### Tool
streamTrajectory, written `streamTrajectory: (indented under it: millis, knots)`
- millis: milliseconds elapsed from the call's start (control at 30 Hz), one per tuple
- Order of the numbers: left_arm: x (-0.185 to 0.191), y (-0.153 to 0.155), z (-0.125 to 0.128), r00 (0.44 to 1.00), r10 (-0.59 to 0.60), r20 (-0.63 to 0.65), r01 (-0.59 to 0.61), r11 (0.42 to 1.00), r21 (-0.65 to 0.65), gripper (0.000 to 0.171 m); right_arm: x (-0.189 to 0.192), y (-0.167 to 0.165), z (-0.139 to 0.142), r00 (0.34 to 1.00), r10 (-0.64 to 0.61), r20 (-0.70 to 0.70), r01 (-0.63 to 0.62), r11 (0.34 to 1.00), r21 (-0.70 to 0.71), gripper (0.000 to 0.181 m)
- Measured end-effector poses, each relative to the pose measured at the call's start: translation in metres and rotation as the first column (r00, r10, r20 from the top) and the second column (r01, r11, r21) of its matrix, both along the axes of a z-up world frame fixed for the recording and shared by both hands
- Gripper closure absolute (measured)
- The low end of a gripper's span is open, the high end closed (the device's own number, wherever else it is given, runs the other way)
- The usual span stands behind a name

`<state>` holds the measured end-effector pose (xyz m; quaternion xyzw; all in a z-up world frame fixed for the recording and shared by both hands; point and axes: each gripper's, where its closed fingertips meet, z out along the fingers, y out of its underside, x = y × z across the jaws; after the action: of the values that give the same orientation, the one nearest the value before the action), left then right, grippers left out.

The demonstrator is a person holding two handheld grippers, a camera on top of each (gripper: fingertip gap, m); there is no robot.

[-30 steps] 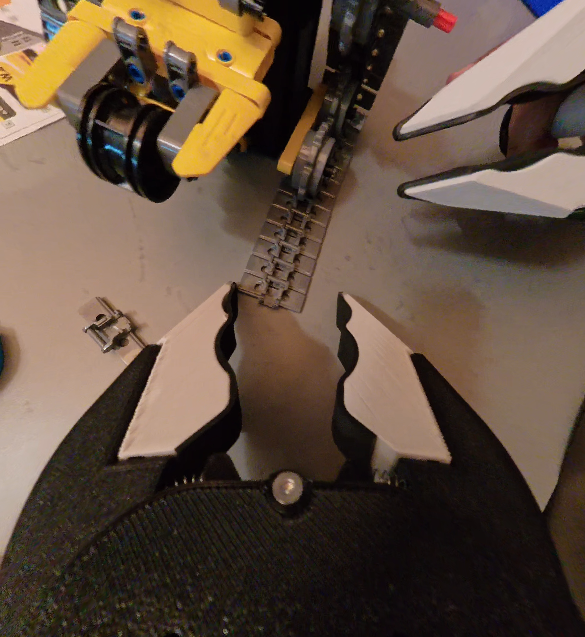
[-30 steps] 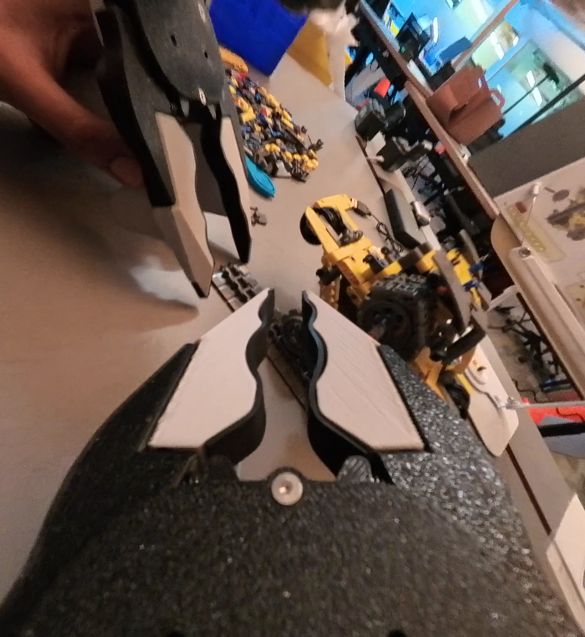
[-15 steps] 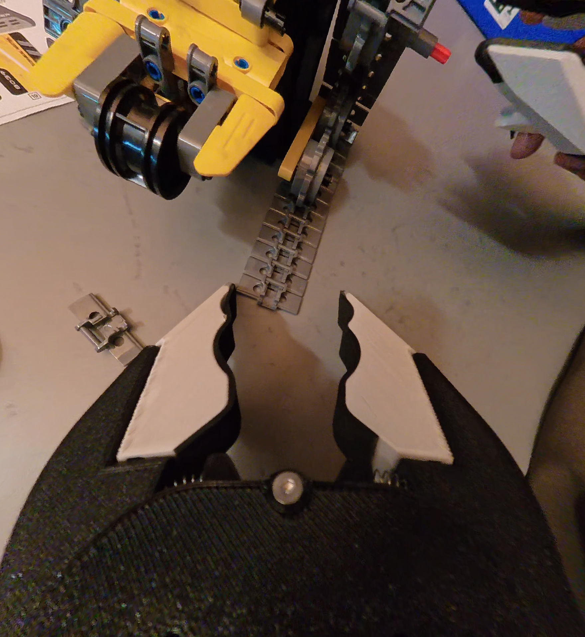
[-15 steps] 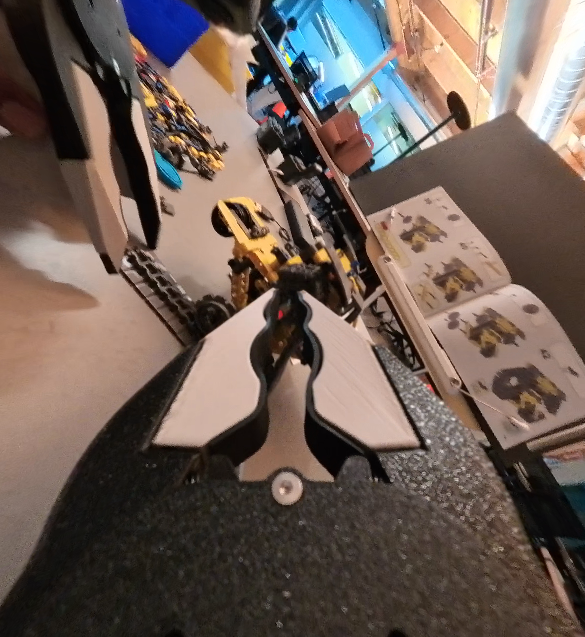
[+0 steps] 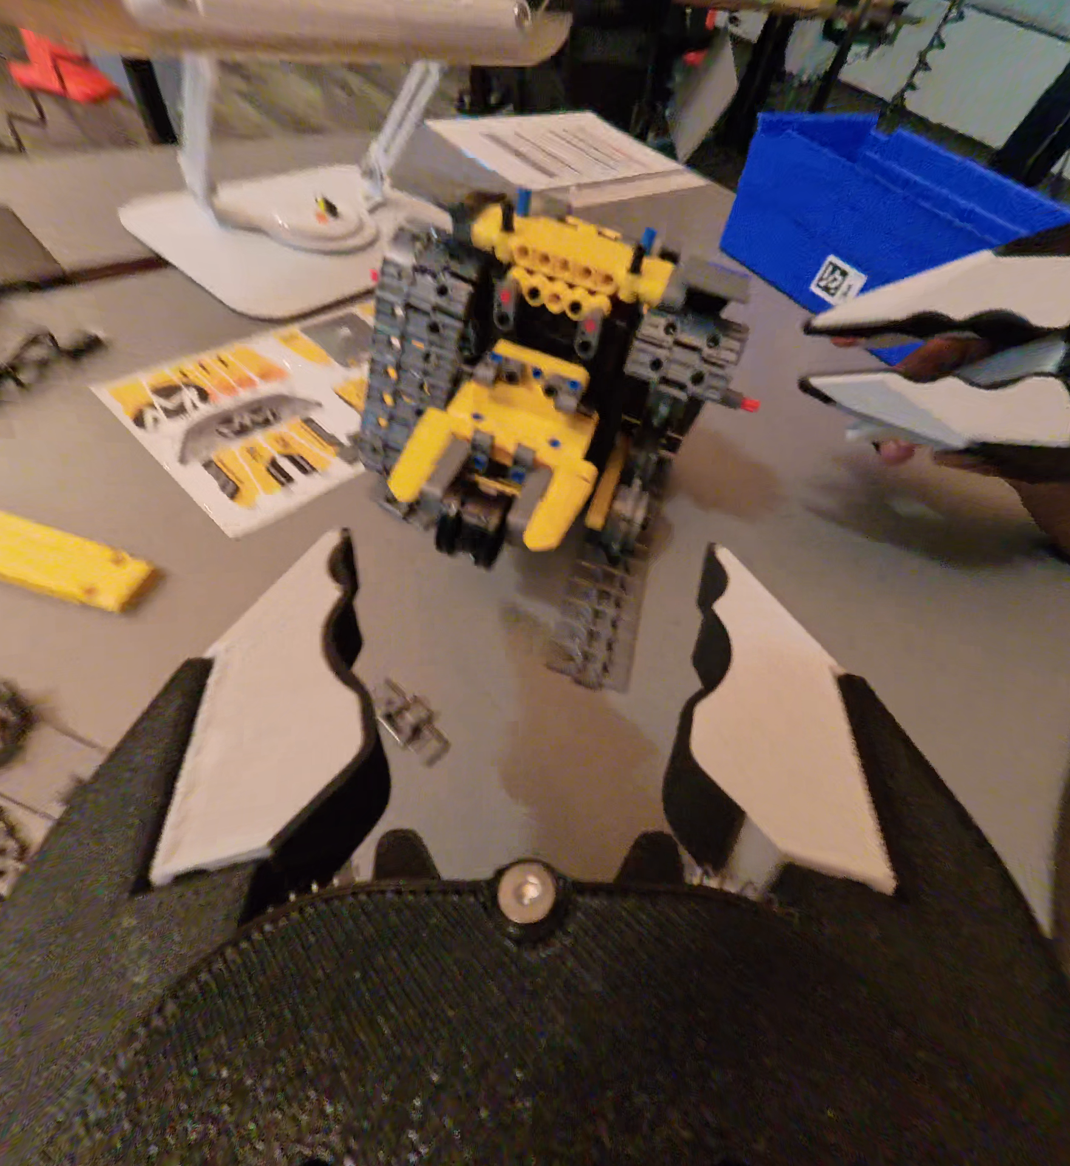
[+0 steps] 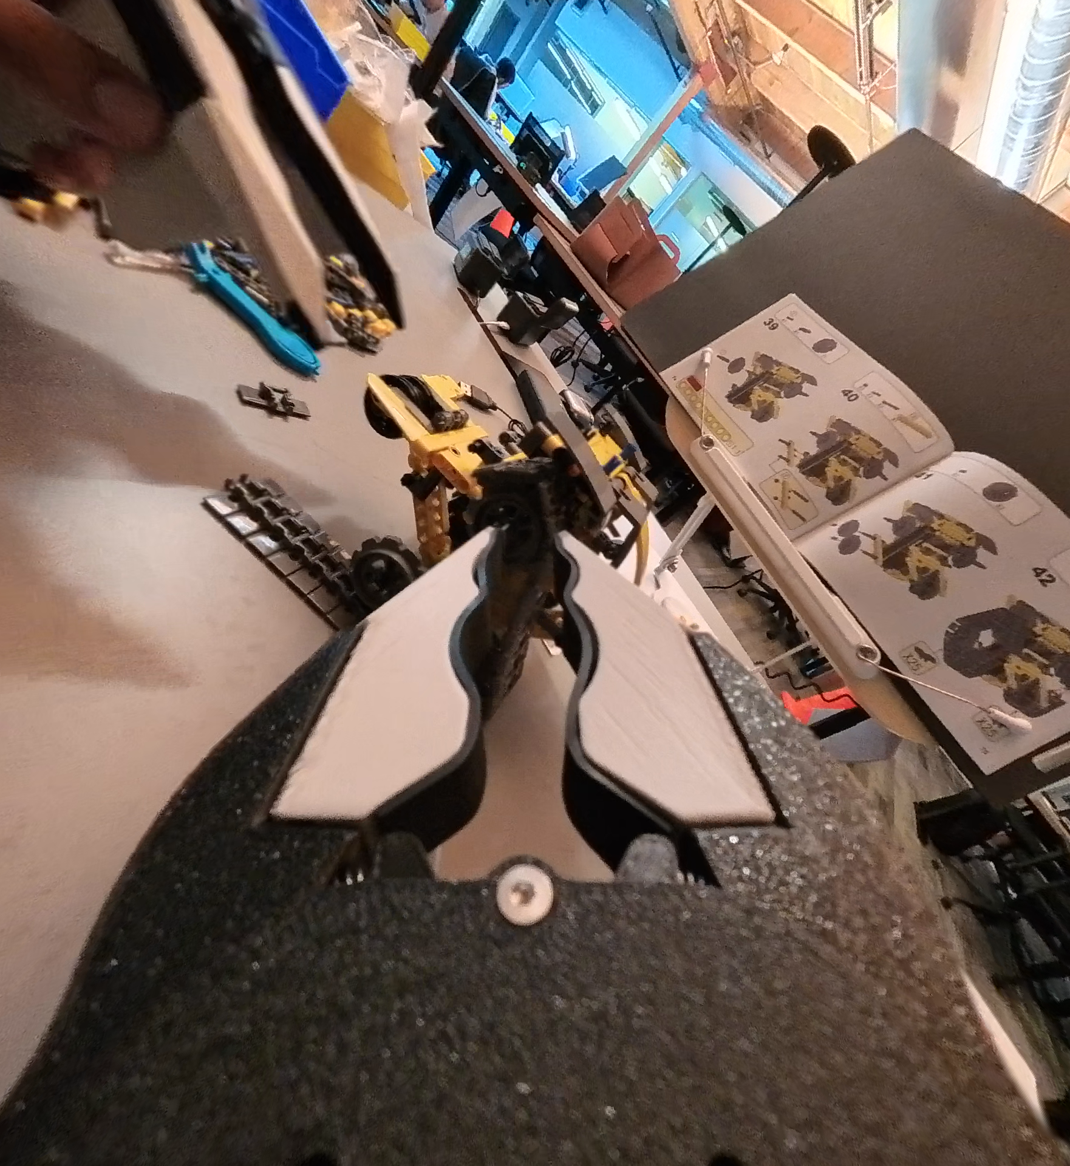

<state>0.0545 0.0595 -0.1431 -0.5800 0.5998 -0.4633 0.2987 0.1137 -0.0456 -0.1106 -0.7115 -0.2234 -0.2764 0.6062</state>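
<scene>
The left gripper [image 5: 526,568] hangs above the grey counter [image 5: 835,662] with its jaws spread wide and holding nothing. A single loose grey track link [image 5: 411,729] lies low in the gap between them, near the left jaw. Beyond the tips, at the centre of the left wrist view, stands the yellow and black tracked building-brick vehicle [image 5: 539,378]. An unclosed strip of grey track [image 5: 595,621] trails from its right side flat onto the counter, laid out as if awaiting more links.

The right gripper [image 6: 523,536] is tilted steeply, so the counter runs aslant in its view. Its jaws are nearly closed, with only a narrow gap; whether they pinch anything cannot be told. An open instruction booklet [image 6: 898,524] is propped at the right of that frame, facing the work.
</scene>
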Motion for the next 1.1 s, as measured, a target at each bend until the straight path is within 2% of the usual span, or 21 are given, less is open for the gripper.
streamTrajectory:
  millis: [67,133,200,267,333,367,467,767,933,967,1100]
  knots:
    - [0.015,0.005,-0.003,0.999,-0.018,-0.030,0.018,0.999,0.030,0.059,-0.005,0.000,0.001,1.000,0.016,0.013,-0.016,1.000,0.003,0.167]
    - [0.027,0.004,-0.012,0.996,-0.051,-0.079,0.055,0.997,0.052,0.061,-0.012,-0.001,0.002,0.999,0.037,0.020,-0.037,0.999,0.004,0.166]
    - [0.032,-0.001,-0.021,0.990,-0.082,-0.113,0.090,0.994,0.065,0.083,-0.020,0.000,-0.001,0.998,0.067,0.011,-0.067,0.998,-0.005,0.167]
    - [0.031,-0.004,-0.025,0.990,-0.070,-0.123,0.081,0.993,0.087,0.090,-0.031,0.002,-0.010,0.994,0.109,-0.016,-0.110,0.993,-0.038,0.167]
    - [0.025,-0.010,-0.024,0.991,-0.072,-0.111,0.085,0.990,0.112,0.106,-0.044,0.004,-0.026,0.987,0.159,-0.031,-0.161,0.981,-0.106,0.165]
    - [0.022,-0.017,-0.022,0.991,-0.090,-0.102,0.100,0.989,0.105,0.107,-0.050,0.005,-0.036,0.983,0.183,-0.033,-0.186,0.971,-0.153,0.164]
    - [0.017,-0.036,-0.020,0.989,-0.120,-0.085,0.127,0.989,0.077,0.103,-0.059,0.002,-0.061,0.972,0.235,-0.024,-0.233,0.935,-0.268,0.159]
    - [0.010,-0.083,-0.022,0.964,-0.250,-0.093,0.259,0.960,0.104,0.098,-0.044,-0.020,-0.092,0.949,0.312,-0.033,-0.296,0.858,-0.420,0.153]
    - [0.012,-0.086,-0.022,0.967,-0.242,-0.074,0.251,0.957,0.148,0.094,-0.032,-0.024,-0.091,0.945,0.297,-0.137,-0.327,0.843,-0.428,0.149]
    - [0.014,-0.083,-0.019,0.974,-0.221,-0.045,0.225,0.964,0.138,0.088,-0.031,-0.025,-0.094,0.943,0.286,-0.169,-0.332,0.836,-0.437,0.147]
    - [0.008,-0.074,0.003,0.979,-0.175,0.104,0.166,0.981,0.097,0.086,-0.024,-0.025,-0.104,0.947,0.236,-0.219,-0.315,0.816,-0.485,0.139]
